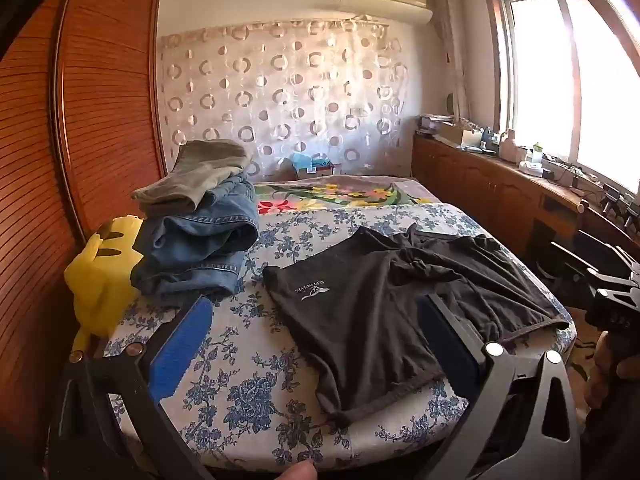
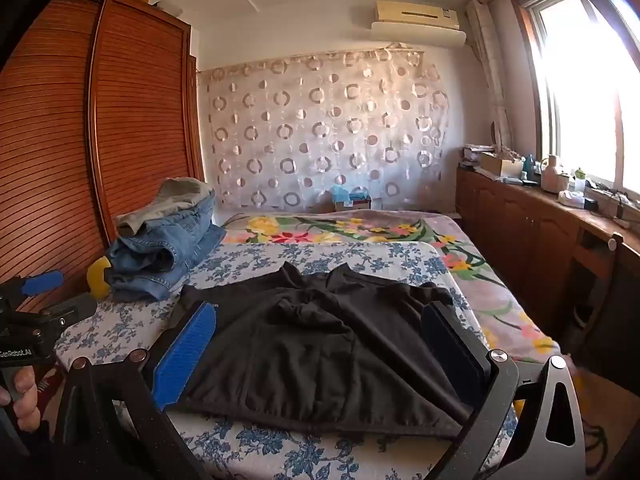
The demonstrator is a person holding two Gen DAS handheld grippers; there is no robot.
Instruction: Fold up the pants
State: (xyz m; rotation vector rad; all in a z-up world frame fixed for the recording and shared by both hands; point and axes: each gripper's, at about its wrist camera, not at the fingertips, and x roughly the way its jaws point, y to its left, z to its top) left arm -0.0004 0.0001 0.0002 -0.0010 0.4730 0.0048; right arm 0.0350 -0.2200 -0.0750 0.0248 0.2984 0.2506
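Observation:
Black pants [image 1: 384,300] lie spread and rumpled on the blue-flowered bedsheet [image 1: 248,384], with a small white logo near their left edge. They also show in the right wrist view [image 2: 320,344]. My left gripper [image 1: 316,332] is open and empty, held above the near left part of the pants. My right gripper [image 2: 320,352] is open and empty, its blue fingers [image 2: 184,356] spread over the near edge of the pants. The right gripper also shows at the right edge of the left wrist view [image 1: 616,304], and the left one at the left edge of the right wrist view [image 2: 36,312].
A pile of blue jeans [image 1: 200,248] with grey pants [image 1: 196,176] on top sits at the bed's left. A yellow plush toy [image 1: 100,276] lies beside it. A wooden wardrobe [image 1: 80,120] stands left; a cluttered wooden counter [image 1: 500,168] runs under the window right.

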